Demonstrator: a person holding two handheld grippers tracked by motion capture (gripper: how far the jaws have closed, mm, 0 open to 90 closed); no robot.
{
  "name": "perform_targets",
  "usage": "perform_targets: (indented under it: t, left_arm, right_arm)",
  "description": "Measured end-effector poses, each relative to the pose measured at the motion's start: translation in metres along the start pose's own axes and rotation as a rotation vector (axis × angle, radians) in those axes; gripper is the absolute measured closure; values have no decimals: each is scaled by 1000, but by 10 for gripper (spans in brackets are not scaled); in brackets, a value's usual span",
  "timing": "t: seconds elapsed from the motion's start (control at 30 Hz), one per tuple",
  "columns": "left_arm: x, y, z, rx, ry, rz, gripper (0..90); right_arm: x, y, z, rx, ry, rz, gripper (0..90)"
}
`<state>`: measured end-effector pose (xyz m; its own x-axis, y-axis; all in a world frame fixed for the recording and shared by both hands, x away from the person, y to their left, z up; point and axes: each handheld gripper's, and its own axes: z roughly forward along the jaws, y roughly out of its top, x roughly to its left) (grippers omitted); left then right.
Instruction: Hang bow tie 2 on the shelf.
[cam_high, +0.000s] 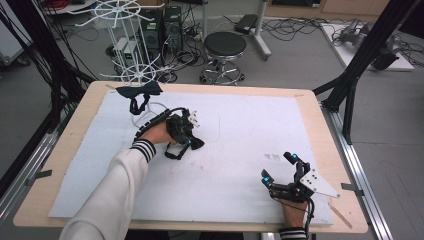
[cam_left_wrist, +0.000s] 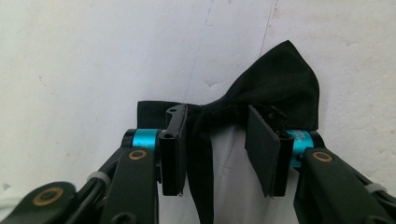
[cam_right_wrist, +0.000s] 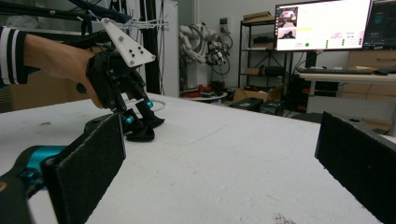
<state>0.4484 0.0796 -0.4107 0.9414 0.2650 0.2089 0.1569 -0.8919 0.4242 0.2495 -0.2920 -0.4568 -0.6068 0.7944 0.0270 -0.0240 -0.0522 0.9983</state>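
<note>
You are closing in on the black bow tie's knot with your left gripper.

The bow tie is lying on the white surface, at about ten o'clock from centre; the jaws are straddling its knot, seemingly not pinching yet, so you need to finish the squeeze before lifting. Your right gripper is waiting at five o'clock, jaws spread wide and holding nothing. A second bow tie is lying at eleven o'clock.

High view: table seen from above, far. Left gripper view: aimed steeply down, close. Right gripper view: level, low; left gripper is shared by 2 views.
</note>
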Motion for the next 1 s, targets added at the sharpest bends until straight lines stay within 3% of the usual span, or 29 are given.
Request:
perform_targets:
  t: [0.13, 0.33, 0.5, 0.77, 1.0]
  left_arm:
    - [2, -1, 2, 0, -18, -48, 627]
    - [4, -2, 3, 4, -16, -87, 715]
    - [2, -2, 4, 12, 17, -95, 787]
    - [-3, -1, 2, 23, 43, -89, 827]
    - [-9, 1, -1, -8, 52, -118, 869]
  right_arm:
    - [0, 0, 0, -1, 1, 0, 9]
    - [0, 0, 0, -3, -2, 2, 9]
    - [0, 0, 0, -4, 0, 1, 9]
    - [0, 0, 0, -7, 0, 3, 9]
    - [0, 0, 0, -9, -1, -3, 9]
